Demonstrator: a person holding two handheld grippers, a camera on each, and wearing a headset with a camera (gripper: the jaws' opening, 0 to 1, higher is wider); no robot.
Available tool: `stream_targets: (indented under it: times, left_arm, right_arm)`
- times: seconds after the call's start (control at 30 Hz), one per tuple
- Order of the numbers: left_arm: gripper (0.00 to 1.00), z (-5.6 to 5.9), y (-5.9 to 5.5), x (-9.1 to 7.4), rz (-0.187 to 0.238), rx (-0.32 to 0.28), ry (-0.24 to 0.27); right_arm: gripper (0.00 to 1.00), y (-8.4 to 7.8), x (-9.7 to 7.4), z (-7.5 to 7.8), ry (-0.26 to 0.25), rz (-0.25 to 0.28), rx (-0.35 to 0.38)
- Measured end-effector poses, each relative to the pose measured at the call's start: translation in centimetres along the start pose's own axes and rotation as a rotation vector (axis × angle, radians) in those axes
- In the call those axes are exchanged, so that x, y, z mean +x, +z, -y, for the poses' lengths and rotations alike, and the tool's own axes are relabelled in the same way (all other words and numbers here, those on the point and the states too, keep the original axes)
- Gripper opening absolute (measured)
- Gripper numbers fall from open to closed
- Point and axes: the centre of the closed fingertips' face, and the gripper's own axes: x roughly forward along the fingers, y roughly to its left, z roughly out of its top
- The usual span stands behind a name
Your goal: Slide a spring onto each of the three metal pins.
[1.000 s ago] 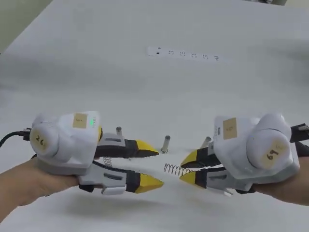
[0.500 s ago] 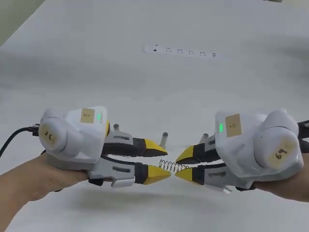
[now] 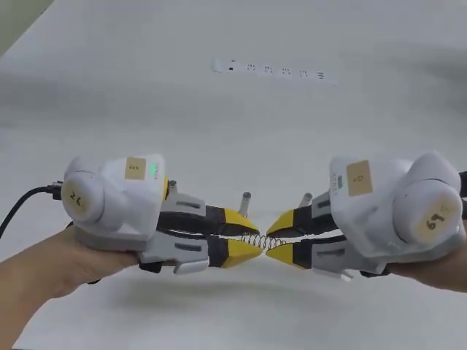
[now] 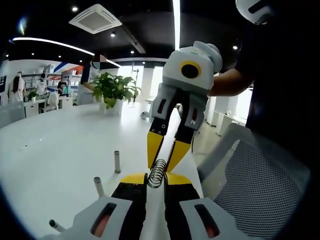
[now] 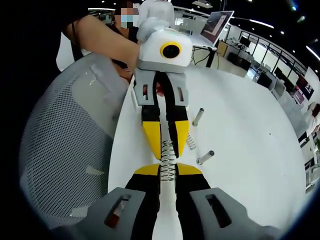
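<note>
Left gripper (image 3: 255, 238) has closed the gap since a second ago and now sits nose to nose with the right gripper (image 3: 271, 240). So the spring (image 3: 262, 241) is up off the table (image 3: 146, 124), lying level between the two. The right jaws are pinched on one end and the left jaws are narrowed down onto the other. Just behind the tips, the middle pin (image 3: 246, 201) and right pin (image 3: 307, 199) stand upright, and the left pin (image 3: 172, 187) peeks over the left gripper's body. A second spring (image 5: 191, 143) lies on the table near two of the pins. A power strip (image 3: 266, 71) lies way at the back.
</note>
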Motion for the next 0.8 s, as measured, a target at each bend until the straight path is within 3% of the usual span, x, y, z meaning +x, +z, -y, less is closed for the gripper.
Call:
stream_targets:
  times: [0.33,0.8]
  left_arm:
    - [0.02,0.17,0.37,0.14,0.024,0.002,-0.003]
    - [0.01,0.49,0.32,0.09,0.01,-0.005,-0.024]
  right_arm:
    - [0.08,-0.07,-0.37,0.34,-0.014,0.007,-0.013]
    - [0.08,0.17,-0.2,-0.16,0.001,0.028,-0.013]
